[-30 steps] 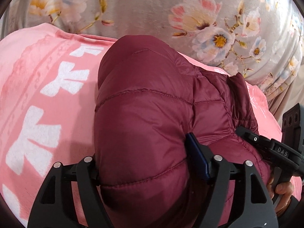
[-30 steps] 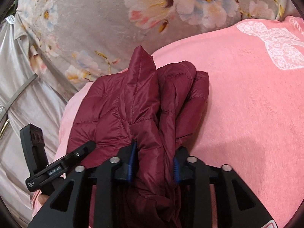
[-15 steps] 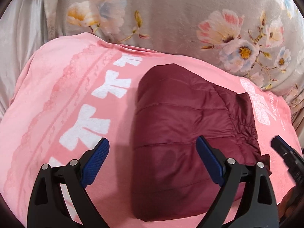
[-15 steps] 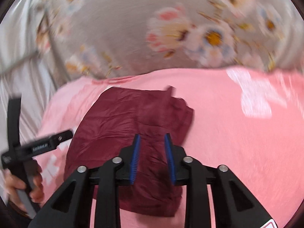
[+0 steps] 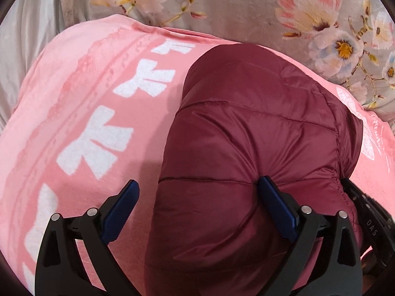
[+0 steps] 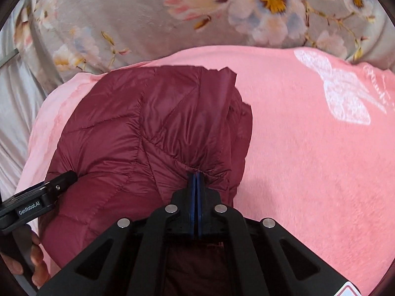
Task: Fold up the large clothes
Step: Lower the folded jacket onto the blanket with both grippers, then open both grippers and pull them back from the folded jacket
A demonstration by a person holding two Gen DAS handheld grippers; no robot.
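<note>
A maroon quilted puffer jacket (image 5: 246,148) lies folded in a bundle on a pink blanket (image 5: 74,98); it also shows in the right wrist view (image 6: 148,133). My left gripper (image 5: 197,192) is open, its right pad pressing into the jacket's near edge and its left pad over the blanket. My right gripper (image 6: 195,180) is shut, with its tips pinching a fold of the jacket's right side. The left gripper's body shows at the left of the right wrist view (image 6: 37,204).
The pink blanket (image 6: 308,160) with white bow prints covers the bed. A grey floral cover (image 5: 246,7) lies behind it, also in the right wrist view (image 6: 172,19). Grey sheet (image 5: 22,37) is at the far left.
My left gripper opened and let go of the jacket, pulled back, then came close again. My right gripper let go, then shut on a fold at the jacket's right side.
</note>
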